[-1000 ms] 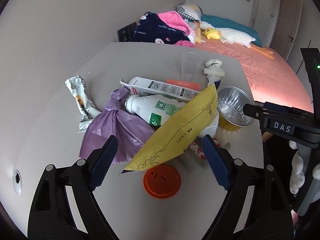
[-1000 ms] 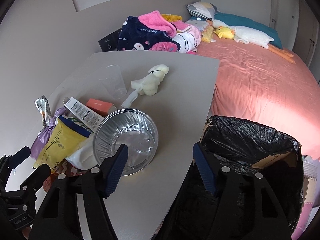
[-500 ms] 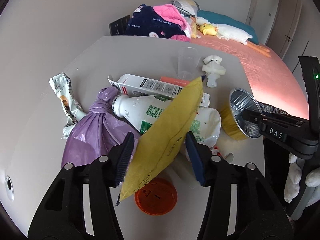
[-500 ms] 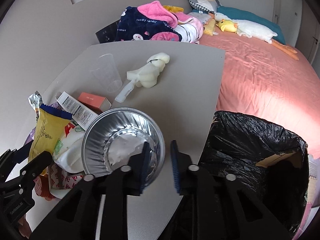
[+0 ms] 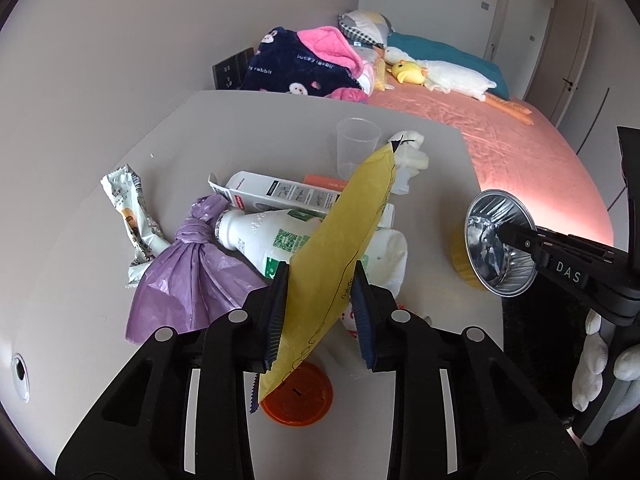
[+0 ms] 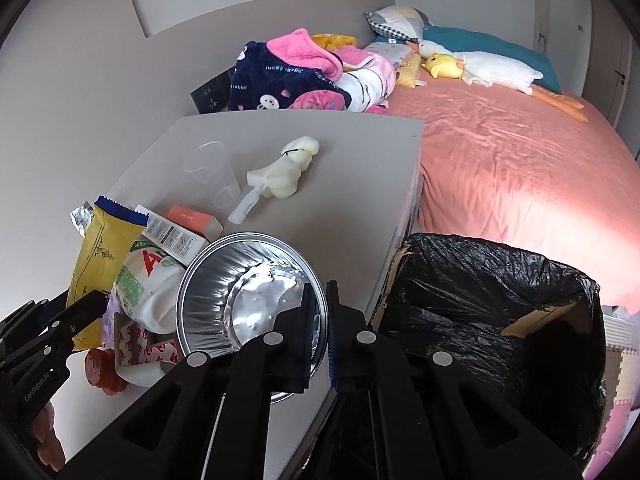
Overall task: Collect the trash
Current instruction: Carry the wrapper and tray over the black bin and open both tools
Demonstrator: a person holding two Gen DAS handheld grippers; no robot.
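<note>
Left wrist view: biggest thing is the pink bed at the back w/ a heap of blankets and a plush goose. In front of it the grey worktop, carrying the trash pile.

Right wrist view shows the bin w/ black liner just beside the worktop's edge, on my right side, mouth open.

Pile, big to small: knotted purple bag on the left; white bottle w/ green label lying on its side next to the knot; long white carton behind it; yellow snack pouch tilted up across the bottle, top corner toward the clear cup. Crumpled wrapper lies left of the purple bag. White foam piece beside the cup. Orange lid flat on the worktop, under the pouch's low end.

My left fingers have just been closing and are now clenched on the yellow pouch's lower half, pads pressing both faces.

My right fingers are pinched tight on the rim of the foil bowl; bowl is tipped, its open side facing the cam, near the worktop edge by the bin.
</note>
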